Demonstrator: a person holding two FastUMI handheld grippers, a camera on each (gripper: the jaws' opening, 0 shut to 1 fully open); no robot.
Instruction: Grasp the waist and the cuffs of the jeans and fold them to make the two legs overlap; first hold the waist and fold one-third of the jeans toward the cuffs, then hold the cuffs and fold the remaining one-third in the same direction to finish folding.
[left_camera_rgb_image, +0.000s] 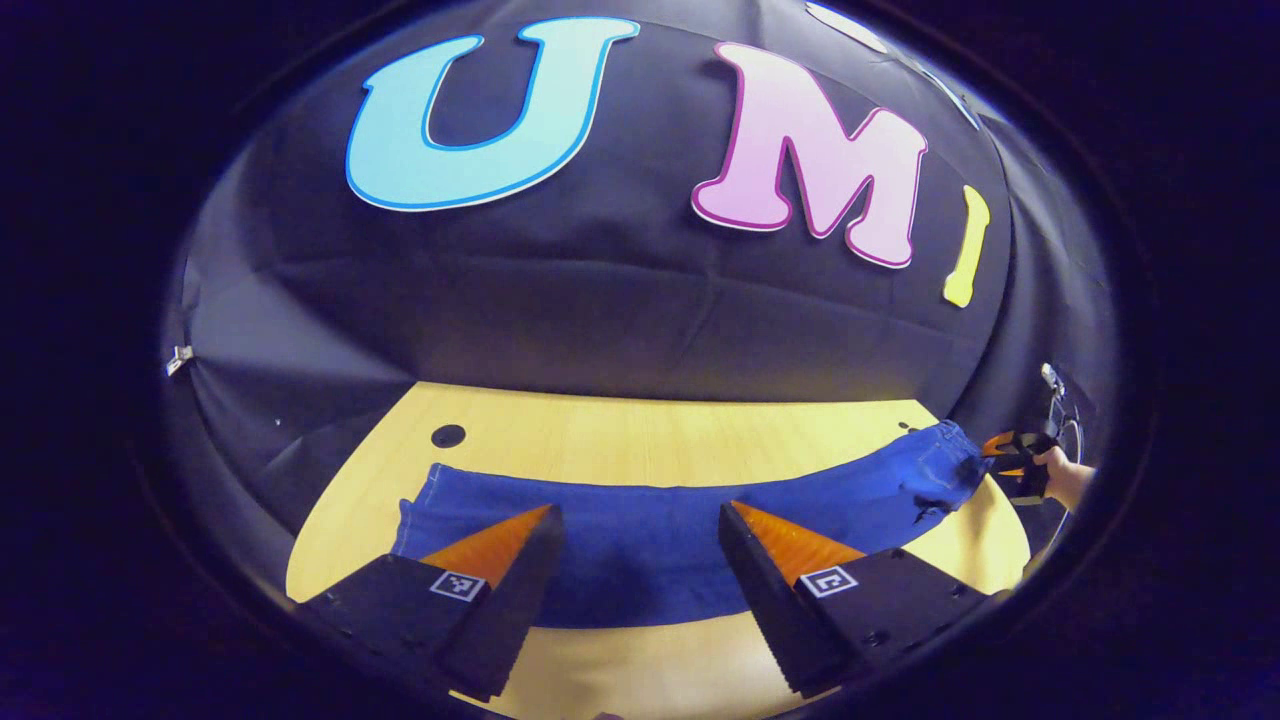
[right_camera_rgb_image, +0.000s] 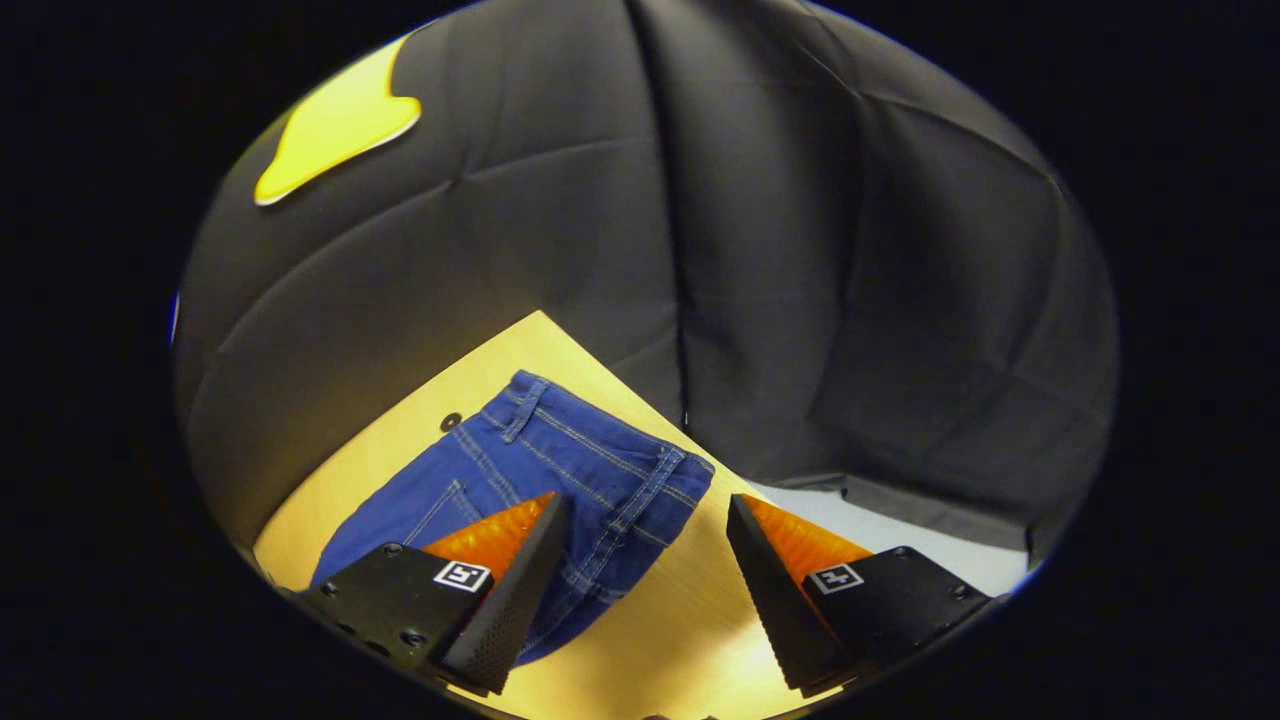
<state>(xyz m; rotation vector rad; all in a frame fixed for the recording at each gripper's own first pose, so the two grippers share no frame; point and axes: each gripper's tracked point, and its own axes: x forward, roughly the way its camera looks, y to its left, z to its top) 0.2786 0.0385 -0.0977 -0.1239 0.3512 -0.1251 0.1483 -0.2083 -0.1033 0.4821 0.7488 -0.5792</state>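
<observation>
Blue jeans lie flat across the wooden table, legs together, cuffs at the left and waist at the right in the left gripper view. My left gripper hangs open over the middle of the legs, holding nothing. In the right gripper view the waist of the jeans with belt loops and pocket lies just ahead, and my right gripper stands open above it with its left finger over the denim. That right gripper also shows at the waist end in the left gripper view, held by a hand.
A small dark hole marks the table near the cuffs' far side. The table's corner meets the black cloth wall close behind the waist. Bare wood lies under my right gripper.
</observation>
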